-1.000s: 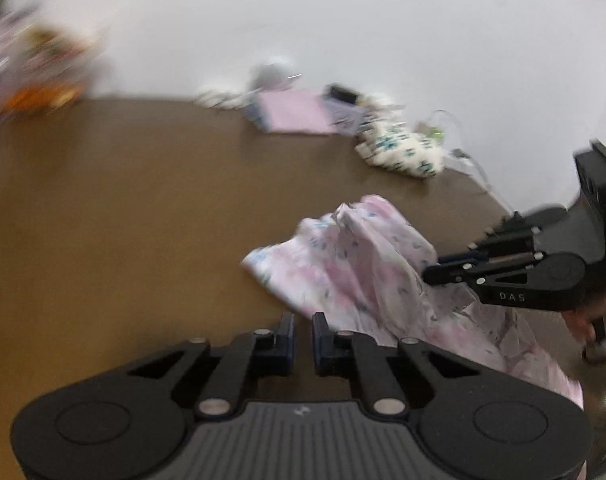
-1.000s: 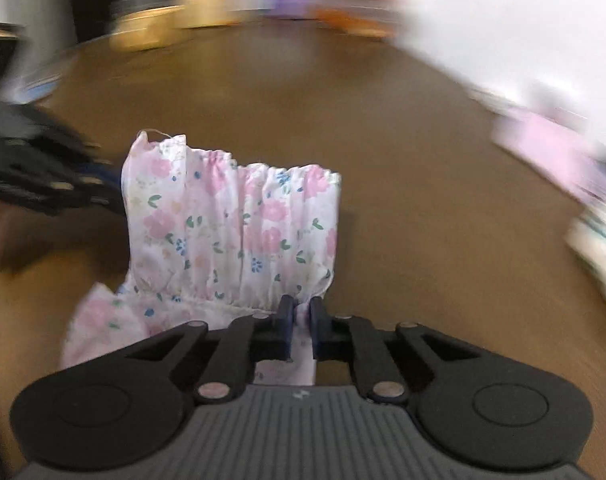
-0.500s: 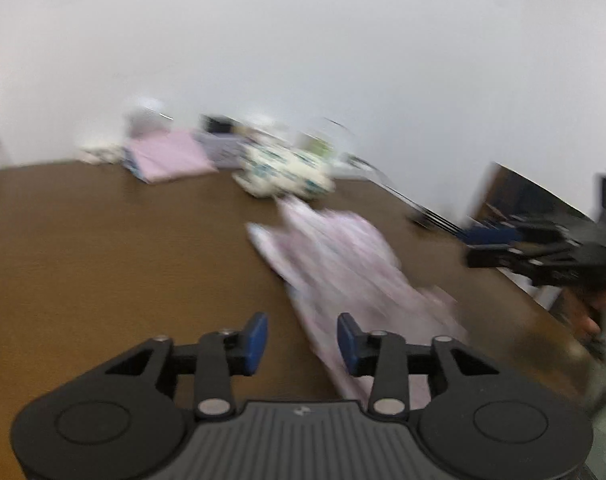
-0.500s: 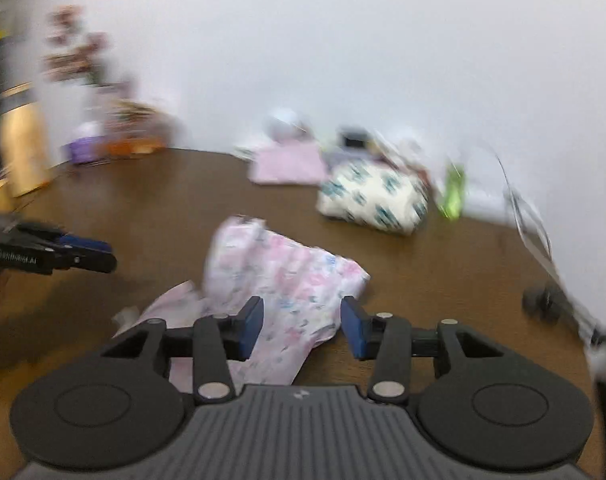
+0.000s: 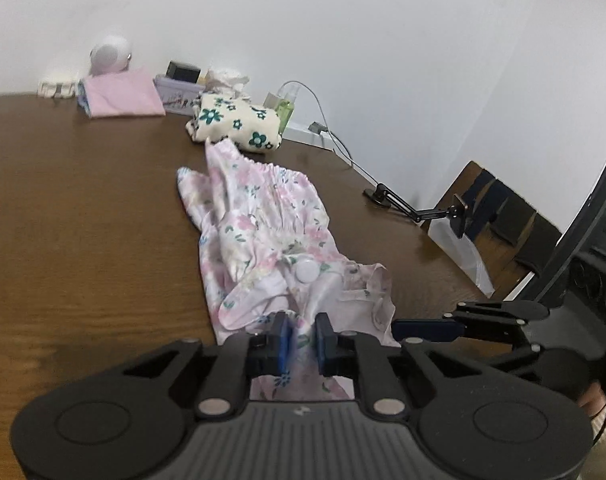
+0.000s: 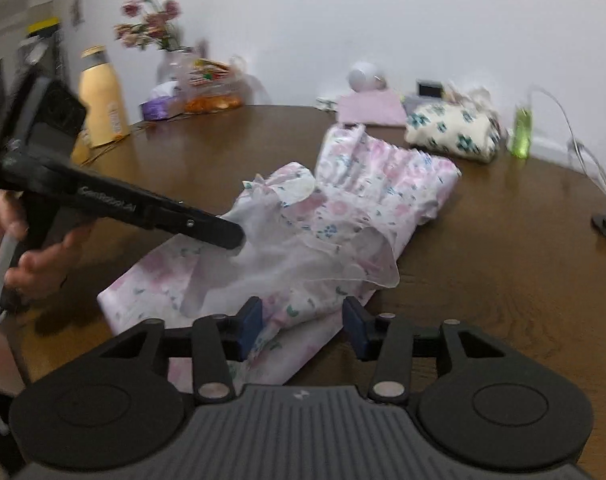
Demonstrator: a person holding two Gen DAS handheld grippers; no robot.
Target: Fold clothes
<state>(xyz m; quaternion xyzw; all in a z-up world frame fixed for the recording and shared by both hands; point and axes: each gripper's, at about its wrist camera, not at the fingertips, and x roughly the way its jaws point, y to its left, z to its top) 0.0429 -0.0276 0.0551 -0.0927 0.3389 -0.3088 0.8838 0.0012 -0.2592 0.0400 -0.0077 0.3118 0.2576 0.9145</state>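
1. While the floral dress [image 5: 263,220] lies crumpled lengthwise on the brown table [image 5: 83,200], the left gripper [image 5: 301,342] has just been closing, its jaws now pinched on the near hem.
2. The right gripper [image 6: 303,326] hangs over the same near end, jaws apart, cloth between them but unpressed.
3. A folded flowered cloth [image 5: 235,122] sits beyond the dress.

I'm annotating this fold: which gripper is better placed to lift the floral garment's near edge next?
Probably the left gripper: its jaws have just been closing around the floral garment. The right gripper stands open above it.
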